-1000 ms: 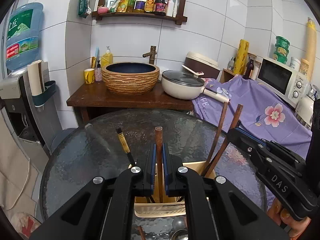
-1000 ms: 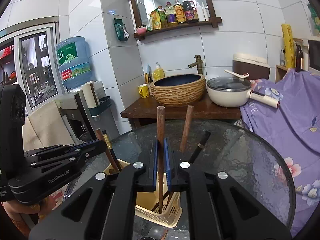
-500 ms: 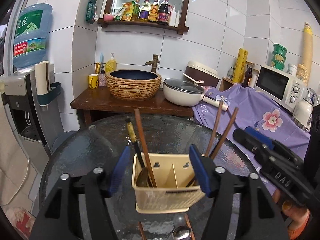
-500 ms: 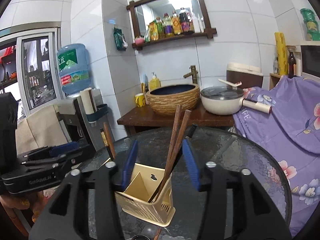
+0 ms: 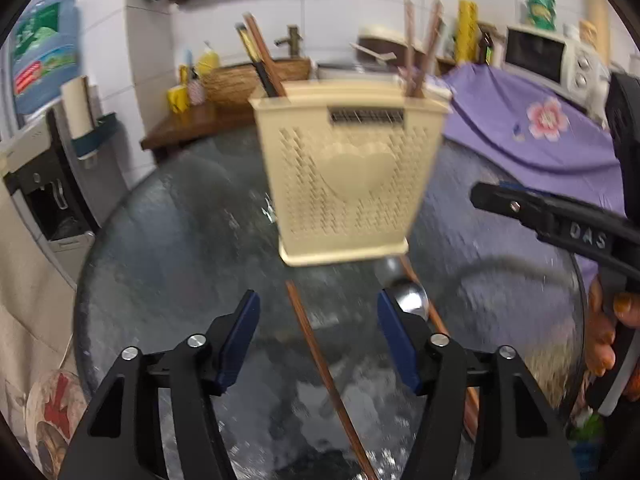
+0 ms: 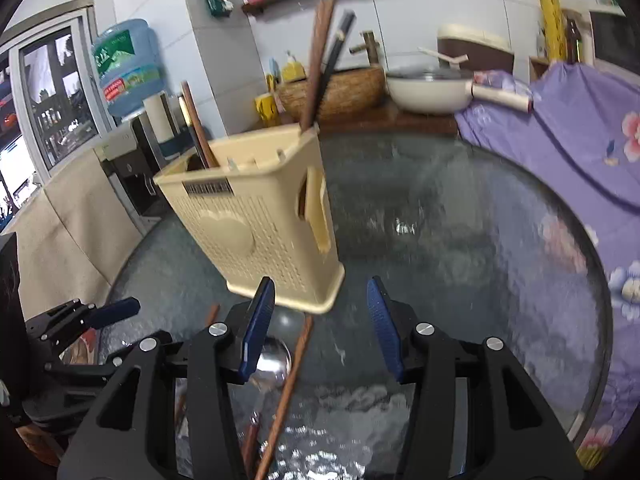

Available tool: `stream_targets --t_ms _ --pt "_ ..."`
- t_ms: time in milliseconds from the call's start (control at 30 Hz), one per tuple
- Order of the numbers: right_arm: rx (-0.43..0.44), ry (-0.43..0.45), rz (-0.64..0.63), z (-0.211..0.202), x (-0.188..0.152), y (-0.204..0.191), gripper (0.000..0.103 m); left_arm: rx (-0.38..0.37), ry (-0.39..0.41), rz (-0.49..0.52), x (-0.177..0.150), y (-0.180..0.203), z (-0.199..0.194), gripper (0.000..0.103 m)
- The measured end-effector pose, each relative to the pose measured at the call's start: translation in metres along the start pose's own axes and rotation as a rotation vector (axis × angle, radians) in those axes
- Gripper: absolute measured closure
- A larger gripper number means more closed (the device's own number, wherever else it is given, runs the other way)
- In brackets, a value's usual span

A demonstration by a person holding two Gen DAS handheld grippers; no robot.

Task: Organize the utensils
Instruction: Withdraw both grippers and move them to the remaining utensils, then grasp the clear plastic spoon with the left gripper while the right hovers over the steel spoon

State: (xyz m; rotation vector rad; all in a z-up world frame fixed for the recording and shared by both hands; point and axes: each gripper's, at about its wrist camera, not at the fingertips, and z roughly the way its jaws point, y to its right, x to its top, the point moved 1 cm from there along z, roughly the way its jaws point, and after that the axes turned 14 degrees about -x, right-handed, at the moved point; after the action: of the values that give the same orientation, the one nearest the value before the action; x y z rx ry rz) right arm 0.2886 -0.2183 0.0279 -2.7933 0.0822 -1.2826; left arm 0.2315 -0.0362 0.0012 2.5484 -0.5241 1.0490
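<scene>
- Left hand-held gripper (image 5: 318, 338): jaws apart and just narrowing, empty, over a loose chopstick (image 5: 316, 354).
- Right hand-held gripper (image 6: 320, 330): jaws apart, empty.
- Chopstick: thin, stiff, probably slippery on the glass table (image 5: 168, 248); pinch mid-shaft.
- Holder (image 5: 348, 168) stands behind.

left tool (image 5: 318, 330): jaws apart, just closing slightly, empty | right tool (image 6: 320, 326): jaws apart, empty

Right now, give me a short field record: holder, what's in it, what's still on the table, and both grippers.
holder: cream basket, upright on the glass table
in holder: chopsticks left end; chopsticks right end
on table: loose chopstick; metal spoon; another chopstick beside the spoon
left gripper: open, empty, jaws just closing a little, loose chopstick in its gap
right gripper: open, empty
</scene>
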Motion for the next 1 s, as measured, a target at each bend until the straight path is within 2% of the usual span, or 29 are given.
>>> stream_targets --t_ms 133,333,533,633,700,767,1000 --pt "0.005 -0.058 0.027 0.010 -0.020 0.007 0.054 -0.013 -0.072 0.035 -0.017 0.006 0.017 0.051" --pt "0.009 -0.082 0.040 0.010 -0.033 0.010 0.054 -0.012 -0.124 0.057 -0.026 0.008 0.034 0.054" --pt "0.018 -0.099 0.053 0.008 -0.036 0.012 0.054 -0.011 -0.173 0.065 -0.029 0.008 0.050 0.068" --pt "0.022 -0.100 0.054 0.007 -0.037 0.012 0.054 -0.020 -0.174 0.056 -0.029 0.009 0.053 0.077" --pt "0.024 -0.104 0.054 0.007 -0.036 0.012 0.054 -0.025 -0.177 0.047 -0.029 0.009 0.054 0.088" --pt "0.026 -0.106 0.056 0.008 -0.036 0.011 0.054 -0.034 -0.174 0.041 -0.029 0.009 0.054 0.092" --pt "0.037 -0.118 0.049 0.010 -0.037 0.004 0.054 -0.052 -0.122 -0.016 -0.025 0.003 0.037 0.095"
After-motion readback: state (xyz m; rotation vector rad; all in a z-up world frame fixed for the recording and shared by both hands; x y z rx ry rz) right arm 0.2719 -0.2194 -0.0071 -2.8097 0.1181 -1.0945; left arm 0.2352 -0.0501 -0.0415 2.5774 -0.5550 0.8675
